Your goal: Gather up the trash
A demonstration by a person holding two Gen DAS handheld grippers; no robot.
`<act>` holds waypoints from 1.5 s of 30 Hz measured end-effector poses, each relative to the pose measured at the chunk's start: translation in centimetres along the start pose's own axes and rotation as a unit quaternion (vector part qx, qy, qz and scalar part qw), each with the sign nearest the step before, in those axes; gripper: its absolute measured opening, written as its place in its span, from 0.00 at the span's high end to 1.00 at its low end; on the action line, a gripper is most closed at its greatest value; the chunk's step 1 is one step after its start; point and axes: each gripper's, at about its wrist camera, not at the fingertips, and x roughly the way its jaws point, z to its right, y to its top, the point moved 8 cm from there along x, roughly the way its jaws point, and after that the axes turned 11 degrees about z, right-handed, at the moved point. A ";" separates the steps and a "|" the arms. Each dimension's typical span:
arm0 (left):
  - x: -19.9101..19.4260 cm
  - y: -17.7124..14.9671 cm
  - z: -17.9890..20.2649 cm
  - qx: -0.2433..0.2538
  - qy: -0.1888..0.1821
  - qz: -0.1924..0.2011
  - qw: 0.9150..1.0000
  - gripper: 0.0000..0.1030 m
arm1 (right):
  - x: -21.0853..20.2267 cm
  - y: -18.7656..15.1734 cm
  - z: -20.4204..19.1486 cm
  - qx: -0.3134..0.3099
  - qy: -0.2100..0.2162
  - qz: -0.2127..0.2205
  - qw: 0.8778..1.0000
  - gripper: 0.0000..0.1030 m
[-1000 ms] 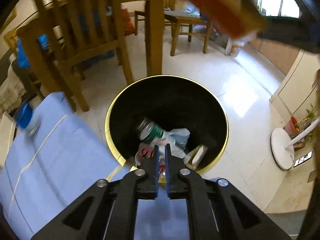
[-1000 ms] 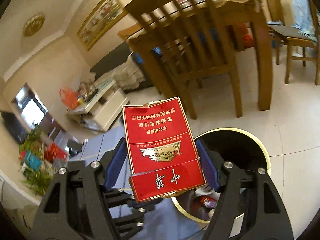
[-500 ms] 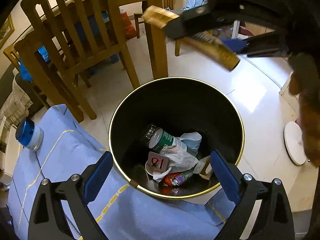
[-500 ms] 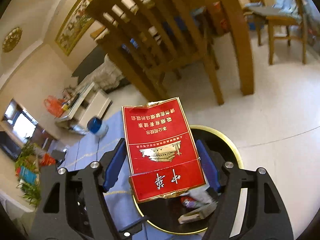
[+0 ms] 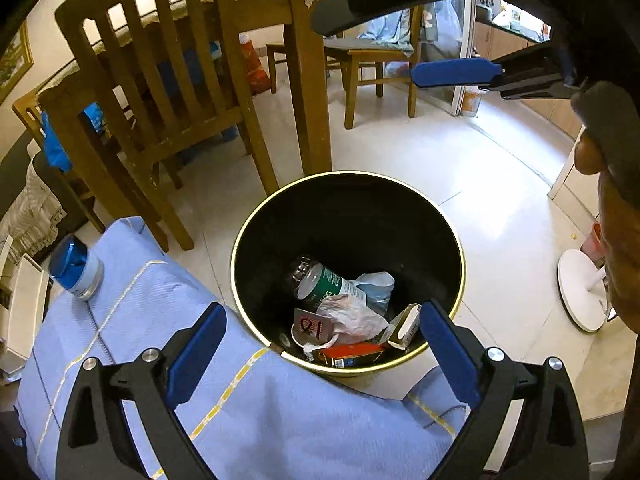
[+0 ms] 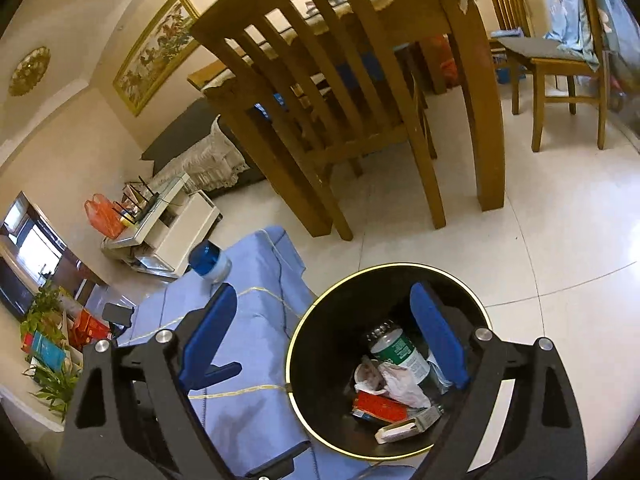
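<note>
A black trash bin with a gold rim [image 5: 256, 224] [image 6: 308, 320] stands on the floor against a blue-covered table. Inside lie a green-labelled can [image 5: 324, 282] [image 6: 398, 354], crumpled paper [image 5: 352, 314] [image 6: 402, 380], a red cigarette pack [image 5: 352, 354] [image 6: 378, 404] and a small carton [image 5: 406, 326] [image 6: 404, 426]. My left gripper [image 5: 322, 350] is open and empty above the bin's near rim. My right gripper [image 6: 332, 338] is open and empty over the bin; it also shows at the top right of the left wrist view [image 5: 452, 72].
A blue-lidded jar [image 5: 76, 266] [image 6: 210, 262] stands on the blue tablecloth [image 5: 132, 332] [image 6: 240, 360]. A wooden chair [image 5: 160, 92] [image 6: 328, 112] and table leg [image 5: 310, 92] stand just behind the bin. A white fan base [image 5: 580, 290] sits at right.
My right gripper opened and the red cigarette pack dropped into the bin. My left gripper opened a second ago and has stayed open, empty.
</note>
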 end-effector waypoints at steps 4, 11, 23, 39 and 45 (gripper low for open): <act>-3.0 0.0 -1.0 -0.010 0.005 0.024 1.000 0.09 | -1.0 0.4 -3.1 -0.017 0.007 0.009 1.000 0.12; -10.9 -2.3 -5.8 -0.038 0.050 0.070 0.996 0.09 | -1.4 -0.9 -9.8 -0.044 0.031 0.009 0.999 0.08; -26.5 -13.4 -21.3 -0.144 0.312 0.079 0.936 0.07 | 2.6 -11.6 -24.9 -0.074 0.049 -0.043 0.995 0.05; -39.2 -17.1 -24.9 -0.285 0.399 0.116 0.864 0.07 | 0.5 -21.4 -37.4 -0.212 0.016 -0.079 0.974 0.05; -41.6 -14.8 -23.8 -0.279 0.409 0.153 0.855 0.07 | -4.8 -17.9 -39.0 -0.242 0.008 0.012 0.970 0.05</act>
